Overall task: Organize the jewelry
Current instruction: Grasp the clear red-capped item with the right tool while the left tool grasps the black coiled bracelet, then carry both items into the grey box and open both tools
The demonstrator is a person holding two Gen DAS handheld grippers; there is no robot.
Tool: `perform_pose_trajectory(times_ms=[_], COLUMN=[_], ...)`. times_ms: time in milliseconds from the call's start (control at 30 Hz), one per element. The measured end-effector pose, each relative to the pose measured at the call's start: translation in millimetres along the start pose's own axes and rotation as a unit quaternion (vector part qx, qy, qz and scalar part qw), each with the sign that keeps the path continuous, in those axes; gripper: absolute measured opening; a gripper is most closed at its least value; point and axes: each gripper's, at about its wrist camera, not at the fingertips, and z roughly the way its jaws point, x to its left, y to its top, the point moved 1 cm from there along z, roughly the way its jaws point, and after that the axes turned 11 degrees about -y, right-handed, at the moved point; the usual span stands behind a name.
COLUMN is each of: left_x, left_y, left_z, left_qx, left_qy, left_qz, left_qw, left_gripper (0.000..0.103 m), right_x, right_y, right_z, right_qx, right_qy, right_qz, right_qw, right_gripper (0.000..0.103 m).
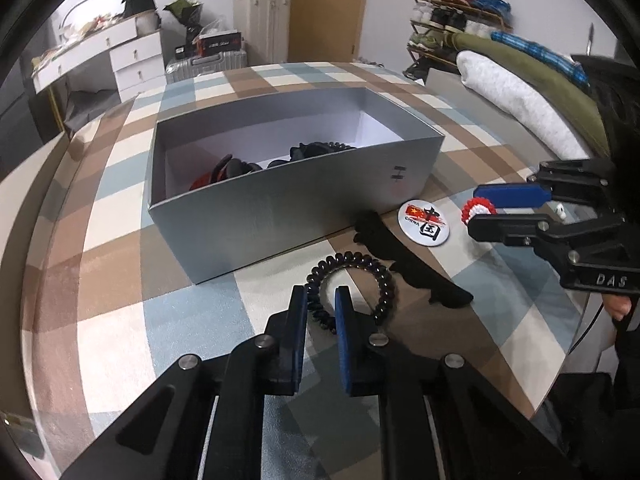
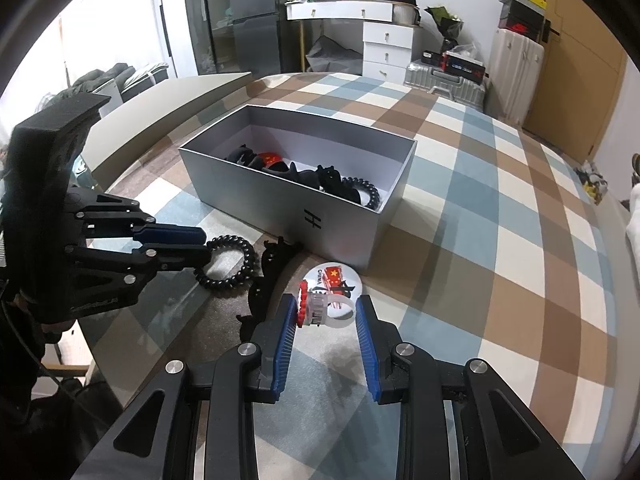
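Note:
A grey open box sits on the checked tablecloth and holds several black hair ties and clips. A black spiral hair tie lies in front of it. My left gripper has its jaws narrowly apart around the tie's near edge. My right gripper is open around a clear ring with a red and white flower. A round China badge and a black hair clip lie beside it.
The table's glass edge runs close on the right. A rolled white and green bedding pile lies beyond. White drawers, suitcases and a shoe rack stand in the room behind.

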Motion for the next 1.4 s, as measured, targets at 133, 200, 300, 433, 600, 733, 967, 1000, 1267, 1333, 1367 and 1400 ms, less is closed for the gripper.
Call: perform_pose_trajectory(times_ms=[133,200,300,433,600,733,967,1000,1267,1333,1367,1400], left_x=[3.2,1.4,0.3,-3.3,-3.5,-5.6,-4.4,-3.2,11.3,14.4,14.2,15.3], left_y=[2.3,2.5,2.8,0.2,0.4,4.3,13.8,14.1,24.4,27.9,27.9,29.7], left_z=[5.5,6.4,6.9,6.6,-0.8,-12.6,-43.3,-46.5,-58.1,-57.8,-59.0,-58.8], left_qx=[0.0,-0.001,-0.004,-0.005,-0.016,-0.036,-0.097,-0.103,-0.14,-0.143,-0.144,-0.145], left_qy=[0.001,0.006,0.013,0.017,0.018,0.017,0.019,0.019,0.029,0.034,0.035,0.037], left_qz=[-0.021,-0.02,-0.019,-0.003,0.003,0.012,0.015,0.013,-0.009,-0.012,-0.012,-0.013], left_qw=[0.9998,0.9998,0.9997,0.9998,0.9997,0.9991,0.995,0.9944,0.9897,0.9891,0.9889,0.9887], left_gripper=[0.01,0.01,0.01,0.005,0.005,0.005,0.005,0.005,0.005,0.005,0.005,0.005], right_x=[0.6,2.0,4.0,4.8,1.5,-0.9,-2.9,-3.2,-4.1,-4.5,-4.5,-4.2], right_y=[0.2,0.5,1.1,1.4,1.7,3.5,12.1,13.5,26.5,29.4,31.0,33.3], right_z=[0.2,0.4,0.1,-1.4,-4.1,-9.2,-27.3,-29.3,-26.5,-22.2,-20.1,-17.7], right_qx=[0.001,0.002,0.001,-0.001,-0.008,-0.023,-0.073,-0.081,-0.109,-0.108,-0.107,-0.106], right_qy=[0.0,0.0,0.001,0.001,0.0,0.0,0.005,0.007,0.018,0.025,0.026,0.026], right_qz=[-0.001,-0.003,-0.004,-0.005,0.001,0.008,0.028,0.033,0.073,0.08,0.084,0.086], right_qw=[1.0,1.0,1.0,1.0,1.0,1.0,0.997,0.996,0.991,0.991,0.99,0.99], right_gripper=[0.029,0.029,0.029,0.029,0.029,0.029,0.029,0.029,0.029,0.029,0.029,0.029])
